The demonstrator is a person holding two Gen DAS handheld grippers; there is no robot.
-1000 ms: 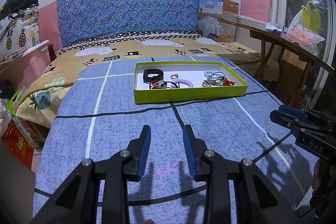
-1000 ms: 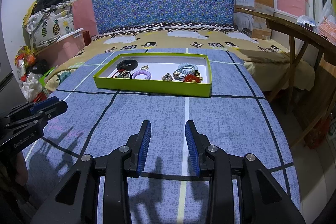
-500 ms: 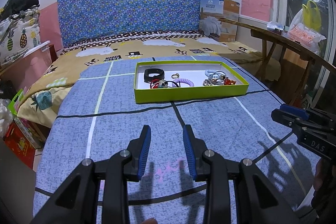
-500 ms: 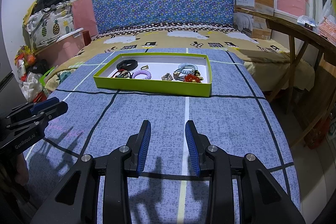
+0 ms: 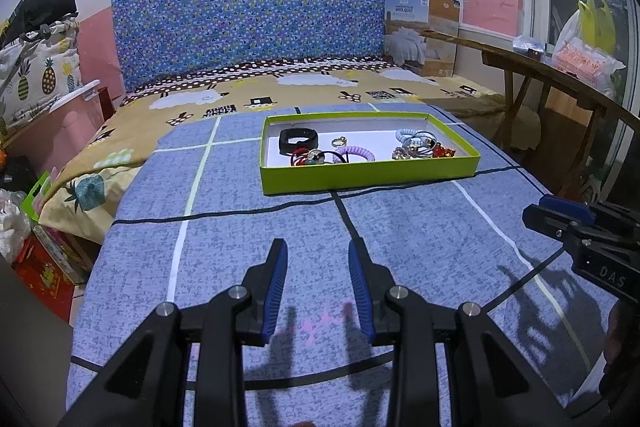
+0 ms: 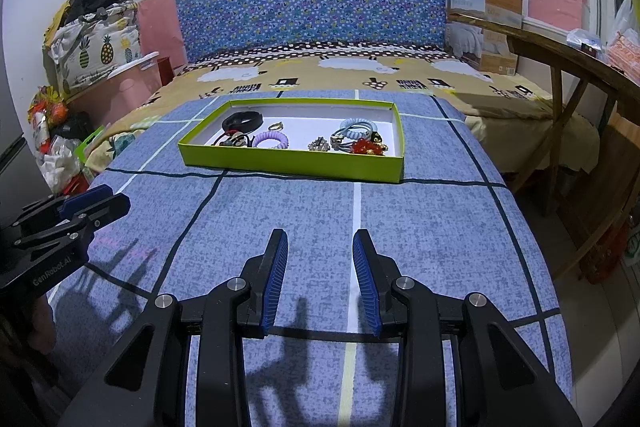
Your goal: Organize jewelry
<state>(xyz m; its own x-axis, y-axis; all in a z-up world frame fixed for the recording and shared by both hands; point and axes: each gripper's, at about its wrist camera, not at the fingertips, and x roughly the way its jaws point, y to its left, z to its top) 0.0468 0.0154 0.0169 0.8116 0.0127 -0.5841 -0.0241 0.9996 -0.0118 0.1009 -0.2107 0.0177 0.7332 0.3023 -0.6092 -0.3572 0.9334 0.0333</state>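
Observation:
A shallow lime-green tray (image 5: 368,179) (image 6: 288,163) lies on the blue checked bedspread ahead of both grippers. It holds a black band (image 5: 298,138) (image 6: 242,119), a purple coil hair tie (image 5: 355,153) (image 6: 272,139), a small gold ring (image 5: 339,140) (image 6: 276,125), a light-blue coil tie (image 5: 412,139) (image 6: 358,127), red trinkets (image 5: 440,150) (image 6: 366,147) and a tangle of red and black bands (image 5: 312,158). My left gripper (image 5: 318,247) is open and empty, well short of the tray. My right gripper (image 6: 320,237) is open and empty too.
The blue patterned headboard (image 5: 260,23) stands behind. A cardboard quilt box (image 5: 424,31) sits at the back right. A wooden bench (image 5: 560,75) runs along the right side. Bags and boxes (image 5: 36,239) crowd the floor on the left. The bed's edges drop off both sides.
Both grippers have stayed nearly still. The left wrist view has shifted very slightly; nothing was grasped or moved.

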